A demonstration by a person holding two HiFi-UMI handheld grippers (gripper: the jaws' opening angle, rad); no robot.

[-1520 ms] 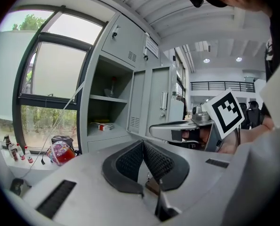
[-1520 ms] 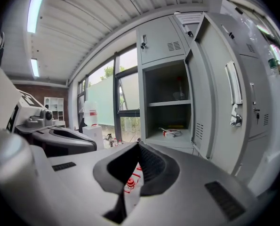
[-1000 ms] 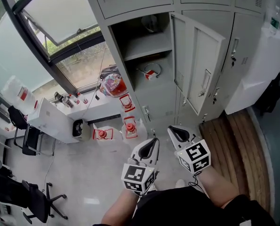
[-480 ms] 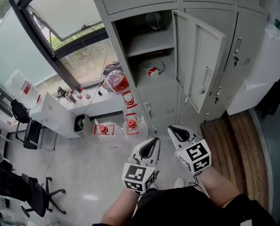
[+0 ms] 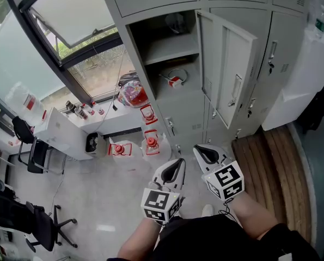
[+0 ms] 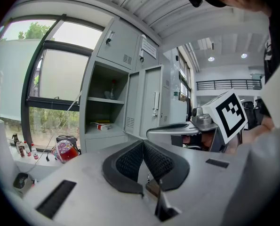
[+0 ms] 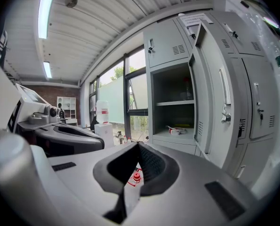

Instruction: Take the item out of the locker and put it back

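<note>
Nothing moved: left tongs [image 6: 143, 145] and right tongs [image 7: 138, 147] clenched, empty; next, reach the small red-and-white item [image 5: 175, 81] in the grey metal locker [image 5: 167, 50].

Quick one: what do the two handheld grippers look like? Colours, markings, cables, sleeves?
The left gripper and right gripper match: light-grey moulded shells with black, textured, curved jaw pads. Each carries a white cube with black square markers. No cables show. The forearms have no sleeves, and the clothing is black.

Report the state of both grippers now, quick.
Left gripper: jaws closed, holding nothing.
Right gripper: jaws closed, holding nothing.
</note>
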